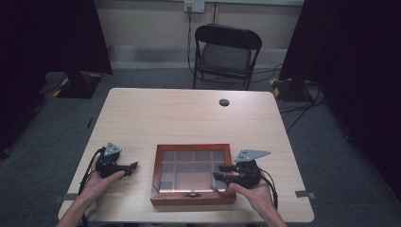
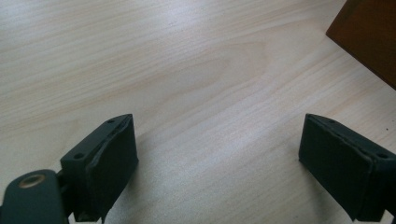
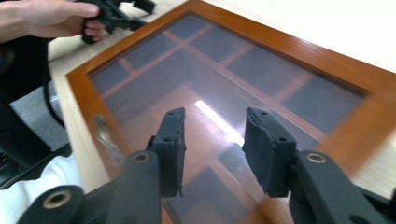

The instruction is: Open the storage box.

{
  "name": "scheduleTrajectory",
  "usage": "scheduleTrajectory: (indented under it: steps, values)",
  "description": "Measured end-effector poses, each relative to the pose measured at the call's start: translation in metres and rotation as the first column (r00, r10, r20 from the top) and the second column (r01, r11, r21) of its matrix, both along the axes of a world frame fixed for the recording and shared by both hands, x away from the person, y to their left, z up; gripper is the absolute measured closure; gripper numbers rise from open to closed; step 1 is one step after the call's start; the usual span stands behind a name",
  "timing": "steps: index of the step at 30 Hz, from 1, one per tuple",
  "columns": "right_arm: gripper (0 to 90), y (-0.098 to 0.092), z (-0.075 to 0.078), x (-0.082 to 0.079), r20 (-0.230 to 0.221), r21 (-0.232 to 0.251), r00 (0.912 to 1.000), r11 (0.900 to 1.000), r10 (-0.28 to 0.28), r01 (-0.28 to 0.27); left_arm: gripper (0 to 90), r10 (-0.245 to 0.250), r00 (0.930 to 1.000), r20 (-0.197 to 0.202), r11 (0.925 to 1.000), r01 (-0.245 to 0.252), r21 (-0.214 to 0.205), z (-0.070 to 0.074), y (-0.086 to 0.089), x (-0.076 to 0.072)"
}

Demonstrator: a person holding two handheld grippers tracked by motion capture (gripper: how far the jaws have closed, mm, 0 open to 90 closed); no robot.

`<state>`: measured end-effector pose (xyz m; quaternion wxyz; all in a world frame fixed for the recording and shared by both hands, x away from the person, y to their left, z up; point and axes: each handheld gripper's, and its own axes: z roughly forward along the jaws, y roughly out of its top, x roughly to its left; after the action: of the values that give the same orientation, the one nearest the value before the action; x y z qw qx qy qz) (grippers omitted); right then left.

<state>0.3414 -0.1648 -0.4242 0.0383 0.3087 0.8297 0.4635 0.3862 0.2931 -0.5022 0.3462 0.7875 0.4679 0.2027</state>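
A black folding chair (image 1: 227, 52) stands beyond the wooden table (image 1: 189, 118).

The high view is dim, with black, detailless corners at both sides, and the pale wooden worktop (image 1: 189, 118) is its brightest area. In the left gripper view, even light washes the wood, and soft shadows lie beneath the black tongs (image 2: 219, 163). In the right gripper view, a white streak of glare crosses the glass lid of the reddish-brown wooden box (image 3: 219, 119); the frame's far edge is blurred.
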Motion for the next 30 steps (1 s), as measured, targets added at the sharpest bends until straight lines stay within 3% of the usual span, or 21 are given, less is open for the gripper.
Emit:
scheduleTrajectory:
  steps: [5,10,24,30]
  values:
    - [68.8,0.019,0.002,-0.001,-0.006,0.014,0.9959,0.9958,0.091,-0.091,10.7,0.000,1.0000,0.000,1.0000,0.000,0.000,0.000,0.000,0.000]
    - [73.9,0.036,-0.006,-0.009,-0.025,0.000,0.9821,0.9825,0.186,-0.186,10.7,0.000,1.0000,0.000,1.0000,0.000,0.000,0.000,0.000,0.000]
    - [77.6,0.058,-0.017,-0.020,-0.043,-0.015,0.9520,0.9525,0.303,-0.304,10.7,0.000,1.0000,0.000,1.0000,0.000,0.000,0.000,0.000,0.000]
    - [79.8,0.058,-0.020,-0.021,-0.039,-0.018,0.9505,0.9508,0.308,-0.309,10.7,0.000,1.0000,0.000,1.0000,0.000,0.000,0.000,0.000,0.000]
